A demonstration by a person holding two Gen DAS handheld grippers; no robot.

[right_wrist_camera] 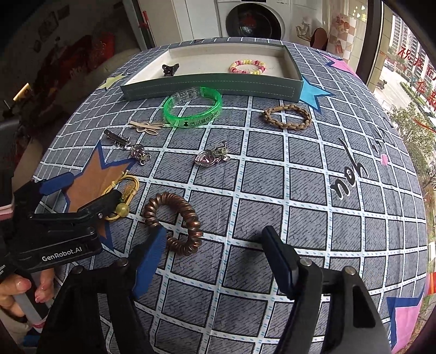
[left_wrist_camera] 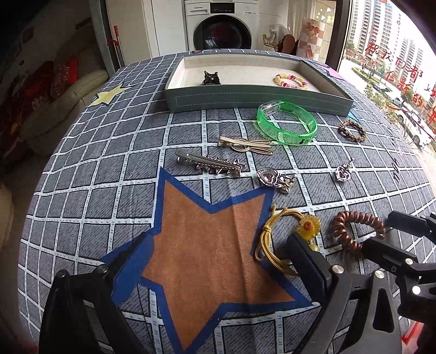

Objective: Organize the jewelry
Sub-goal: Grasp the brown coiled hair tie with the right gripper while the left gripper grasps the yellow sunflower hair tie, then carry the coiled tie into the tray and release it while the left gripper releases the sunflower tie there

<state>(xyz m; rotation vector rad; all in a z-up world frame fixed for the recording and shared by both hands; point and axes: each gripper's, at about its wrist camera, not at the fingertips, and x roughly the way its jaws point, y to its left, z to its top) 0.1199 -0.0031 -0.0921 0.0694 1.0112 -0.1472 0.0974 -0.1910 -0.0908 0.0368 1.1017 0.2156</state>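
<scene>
Jewelry lies on a checked cloth. A grey-green tray (left_wrist_camera: 256, 101) (right_wrist_camera: 207, 87) at the back holds a black claw clip (left_wrist_camera: 210, 78) and a pink-yellow bead bracelet (left_wrist_camera: 290, 81). In front lie a green bangle (left_wrist_camera: 286, 123), a braided bracelet (right_wrist_camera: 286, 117), two hair clips (left_wrist_camera: 209, 162), two heart brooches (right_wrist_camera: 209, 158), a yellow hair tie with a flower (left_wrist_camera: 283, 237) and a copper spiral tie (right_wrist_camera: 174, 223). My left gripper (left_wrist_camera: 215, 253) is open, its right finger at the yellow tie. My right gripper (right_wrist_camera: 215, 242) is open, its left finger touching the spiral tie.
A washing machine (left_wrist_camera: 222, 26) stands behind the table. A sofa (left_wrist_camera: 41, 109) is at the left and a window (left_wrist_camera: 395, 68) at the right. The person's hand (right_wrist_camera: 19, 294) holds the left gripper's handle.
</scene>
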